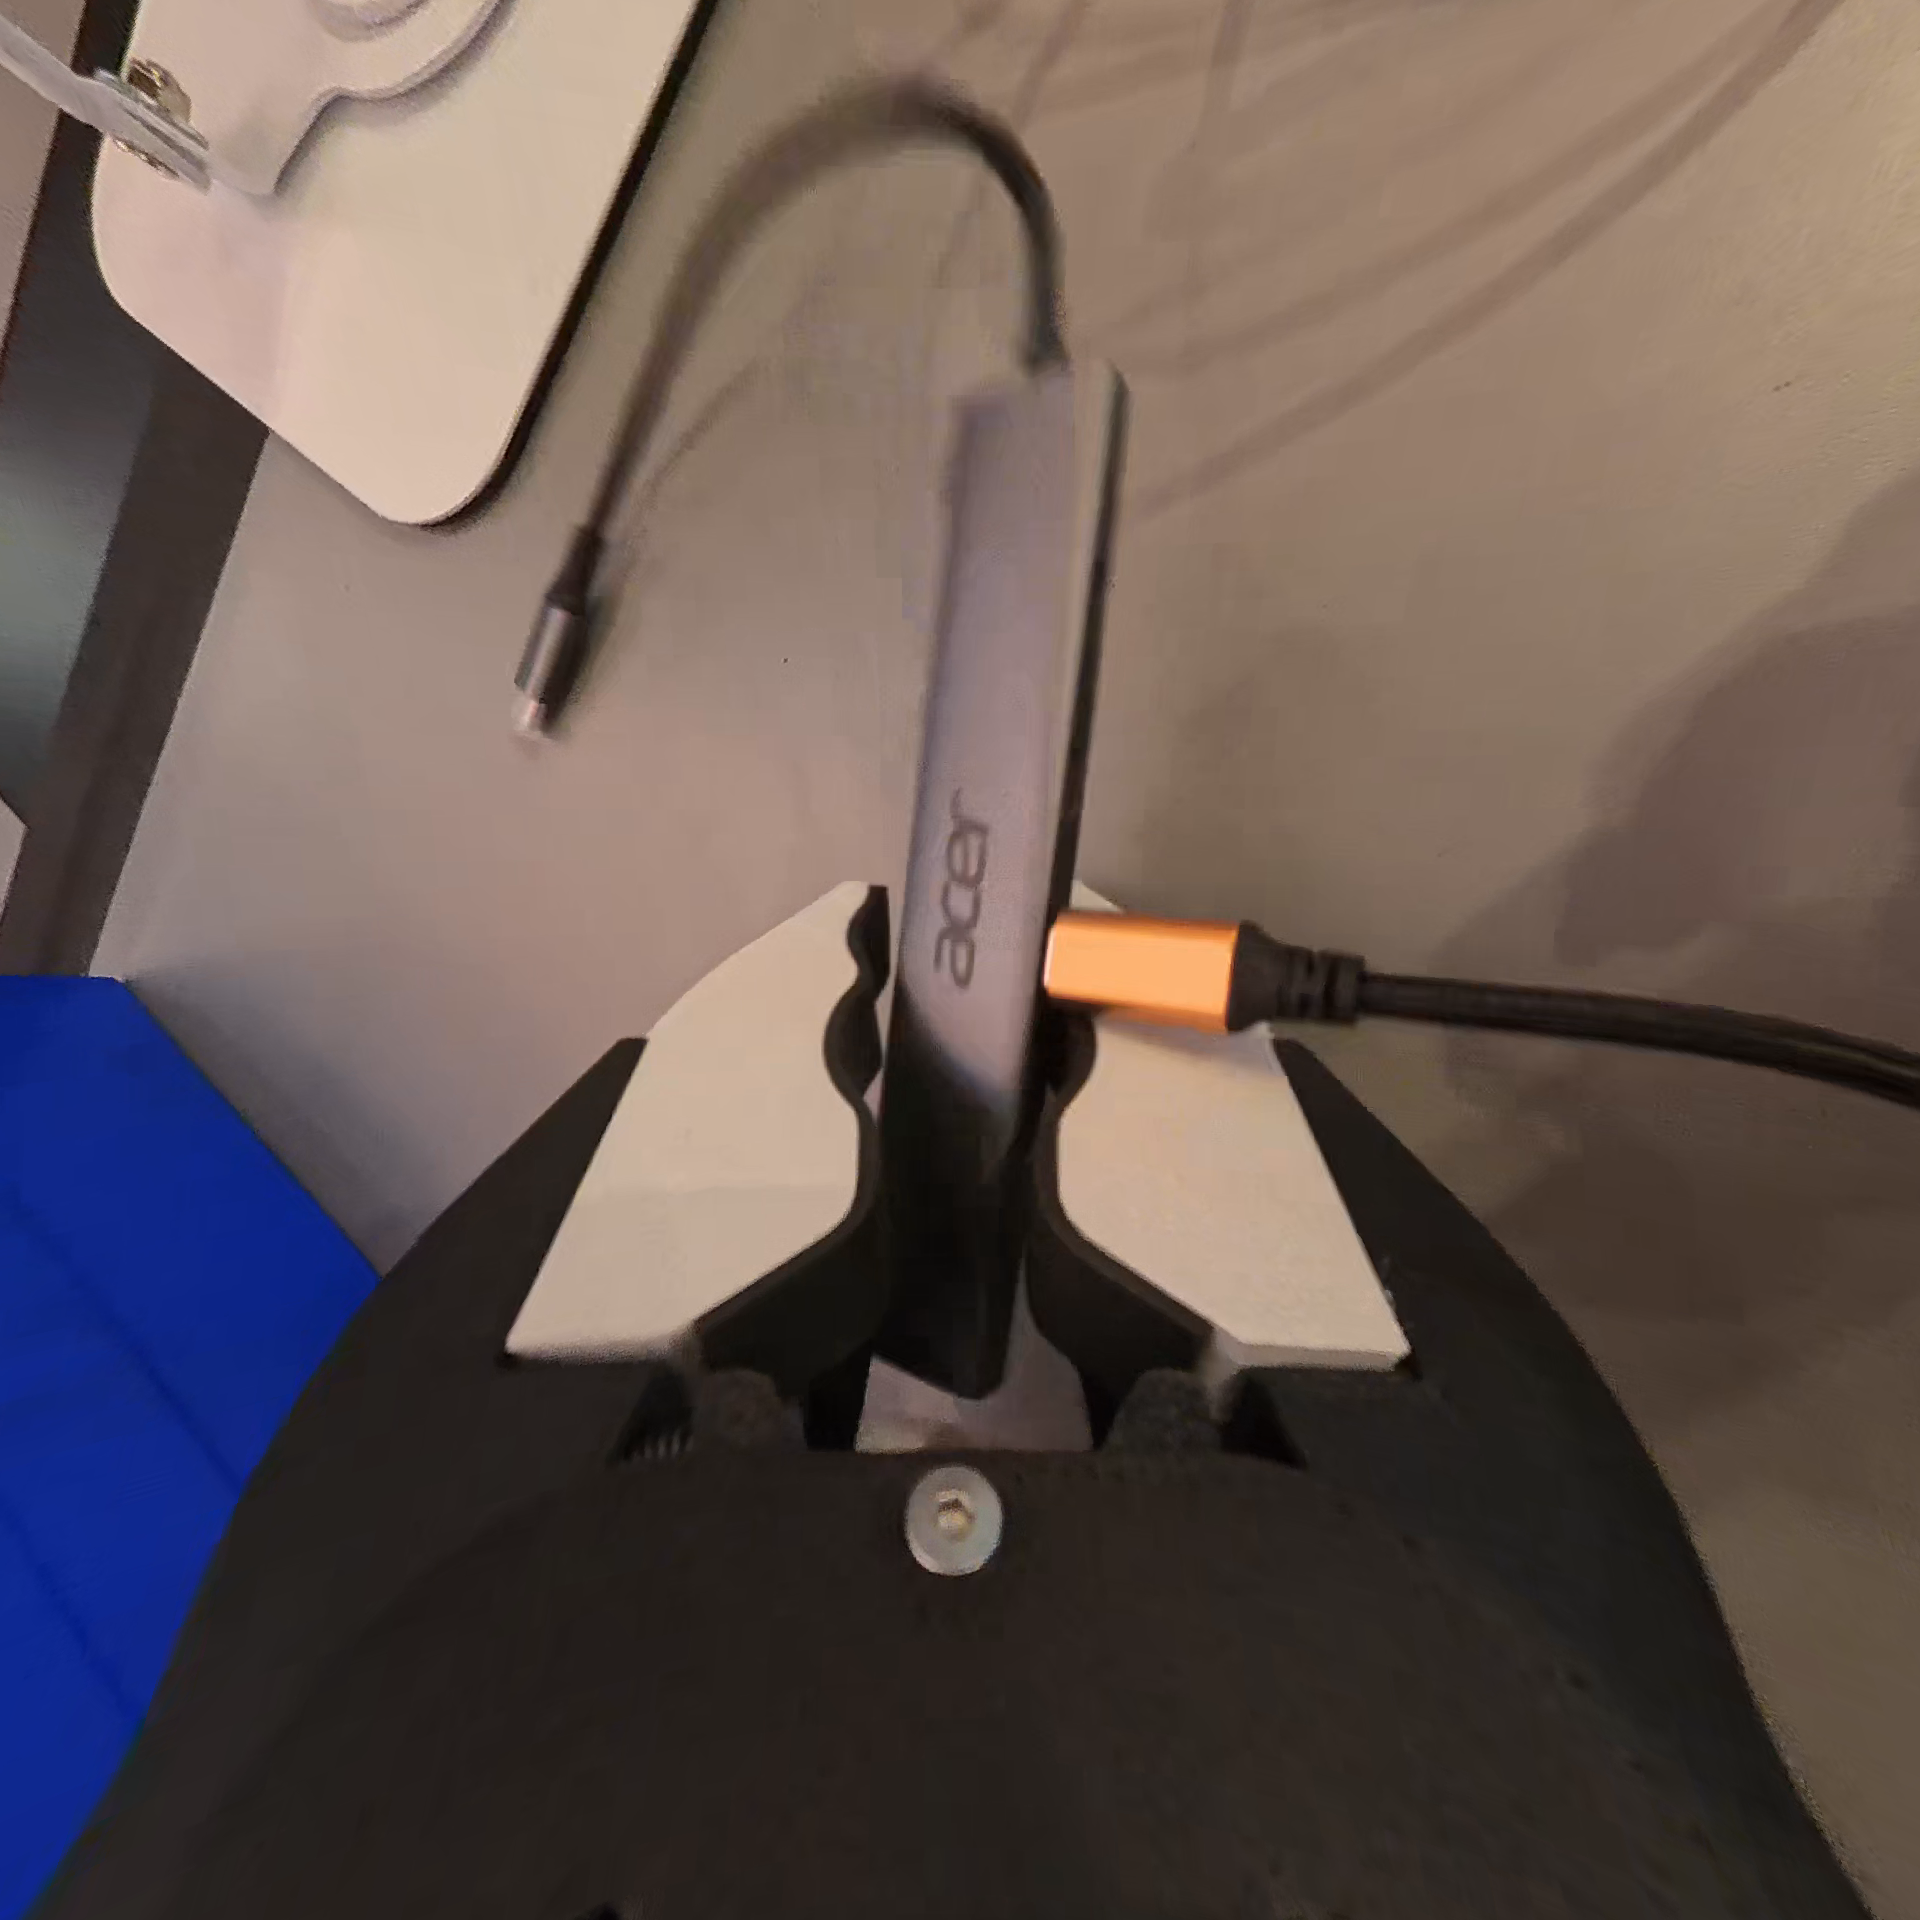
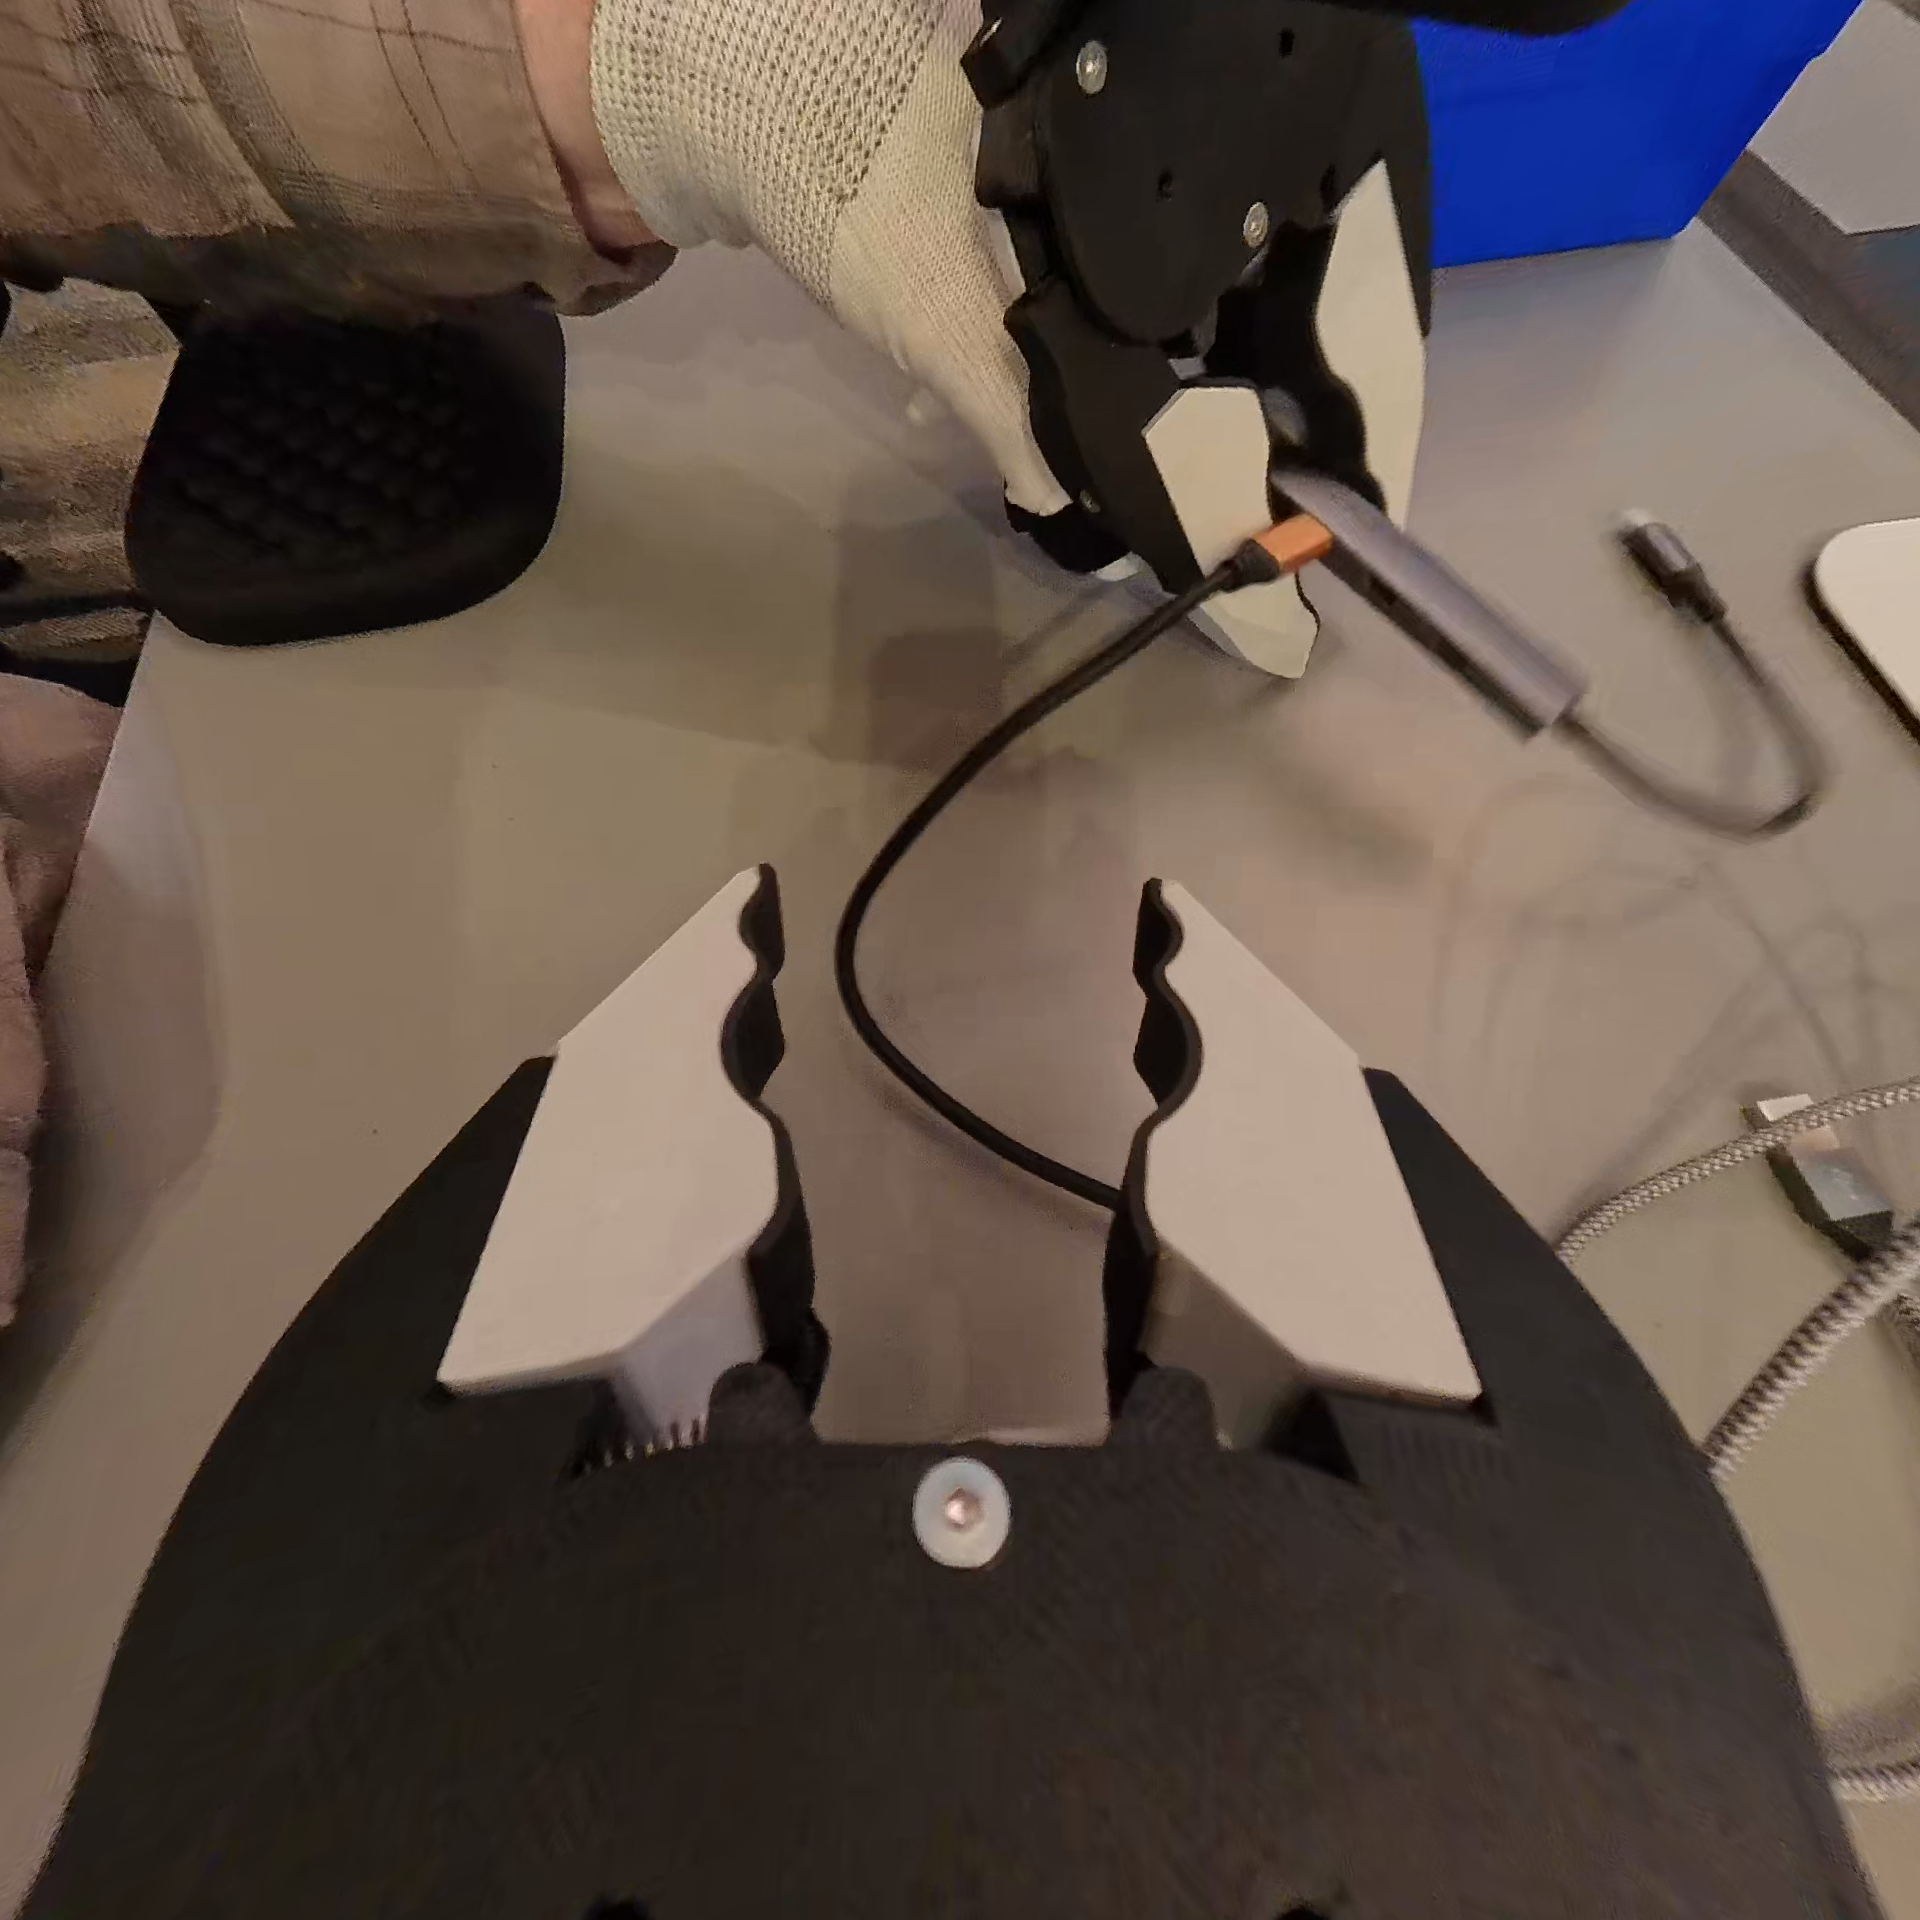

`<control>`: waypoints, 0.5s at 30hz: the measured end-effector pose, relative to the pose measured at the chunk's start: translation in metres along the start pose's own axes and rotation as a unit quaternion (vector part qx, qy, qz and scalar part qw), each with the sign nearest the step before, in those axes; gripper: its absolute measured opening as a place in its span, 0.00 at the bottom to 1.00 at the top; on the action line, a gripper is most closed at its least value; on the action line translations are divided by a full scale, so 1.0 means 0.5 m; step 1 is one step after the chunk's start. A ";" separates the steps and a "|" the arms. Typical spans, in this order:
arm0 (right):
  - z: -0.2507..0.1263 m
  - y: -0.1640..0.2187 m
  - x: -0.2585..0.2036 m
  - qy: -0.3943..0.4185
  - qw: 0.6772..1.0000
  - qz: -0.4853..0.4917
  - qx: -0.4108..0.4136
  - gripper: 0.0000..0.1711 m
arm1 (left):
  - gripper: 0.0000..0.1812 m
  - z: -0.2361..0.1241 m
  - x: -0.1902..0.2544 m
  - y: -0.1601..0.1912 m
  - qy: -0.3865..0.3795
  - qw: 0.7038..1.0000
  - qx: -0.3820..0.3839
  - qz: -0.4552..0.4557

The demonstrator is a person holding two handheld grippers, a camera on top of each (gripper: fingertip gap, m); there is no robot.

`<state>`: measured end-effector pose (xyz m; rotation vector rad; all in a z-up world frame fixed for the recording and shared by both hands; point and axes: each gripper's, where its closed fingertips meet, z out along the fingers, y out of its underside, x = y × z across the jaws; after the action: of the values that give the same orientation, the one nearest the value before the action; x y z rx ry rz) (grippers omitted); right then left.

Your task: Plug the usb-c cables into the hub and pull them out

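My left gripper [image 1: 971, 935] is shut on a slim grey hub [image 1: 1023, 644], held on edge above the table. A black cable with an orange plug [image 1: 1143, 971] sits in the hub's right side, just past my fingertips. The hub's own short cable ends in a loose grey plug [image 1: 556, 639]. In the right wrist view, my right gripper [image 2: 956, 894] is open and empty, low over the table. The black cable [image 2: 914, 831] curves between its fingers and runs up to the orange plug [image 2: 1294, 545] in the hub [image 2: 1455, 613], which the left gripper [image 2: 1320, 561] holds in a gloved hand.
A braided grey cable [image 2: 1704, 1174] with a grey plug lies at the right. A white flat device [image 1: 353, 260] lies at the far left corner, and it also shows in the right wrist view [image 2: 1870, 613]. A blue bin [image 1: 125, 1299] stands beside the table. A black chair seat [image 2: 343, 478] is off the table's edge.
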<state>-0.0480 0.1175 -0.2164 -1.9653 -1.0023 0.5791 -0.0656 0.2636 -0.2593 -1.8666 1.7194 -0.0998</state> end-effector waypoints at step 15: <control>0.039 0.037 -0.013 -0.014 0.999 -0.007 -0.038 0.28 | 0.30 -0.036 0.014 0.002 0.053 0.998 0.007 -0.033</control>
<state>-0.0574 0.1150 -0.2424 -2.0191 -1.0688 0.5701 -0.0732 0.2506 -0.2473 -1.9396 1.7220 -0.2391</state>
